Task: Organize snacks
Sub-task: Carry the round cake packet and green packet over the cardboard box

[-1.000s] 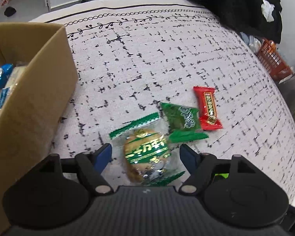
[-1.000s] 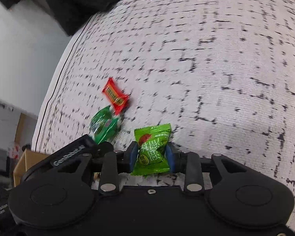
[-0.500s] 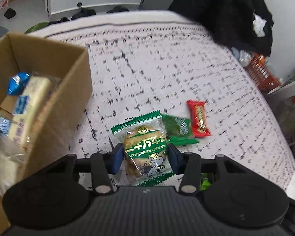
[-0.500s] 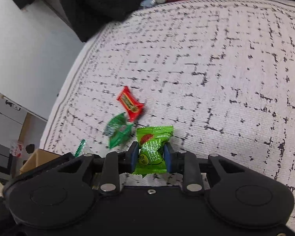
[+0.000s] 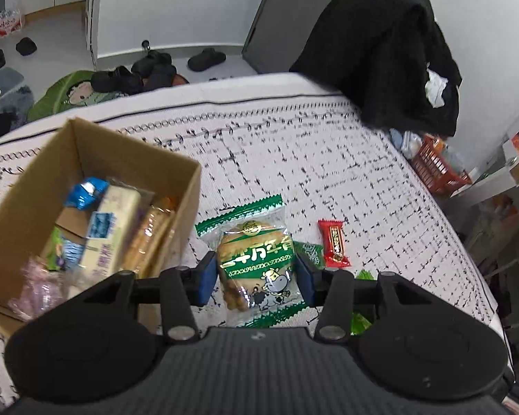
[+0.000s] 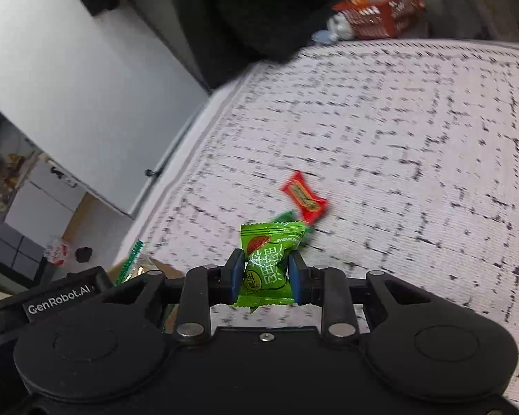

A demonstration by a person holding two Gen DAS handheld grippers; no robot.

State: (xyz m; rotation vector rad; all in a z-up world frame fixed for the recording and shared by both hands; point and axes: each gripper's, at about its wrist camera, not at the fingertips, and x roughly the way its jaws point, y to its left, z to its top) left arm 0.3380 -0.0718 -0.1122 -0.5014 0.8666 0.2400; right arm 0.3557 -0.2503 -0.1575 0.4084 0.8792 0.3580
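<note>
biscuit packet (image 5: 257, 266) in left claw (image 5: 256, 273)

Two handheld grippers, both black plastic. The left gripper (image 5: 257, 276) has a ribbed dark grey centre plate with one small screw at its top edge. On either side of that plate sits a rounded black housing with a circular recess. Two black link arms rise from silver pivot pins beside the plate and end in blue finger pads (image 5: 206, 278). The right gripper (image 6: 265, 280) has the same form, but its centre plate is smooth. Left of that plate, a black block carries white lettering "GenRobot.AI" (image 6: 59, 306).
</note>
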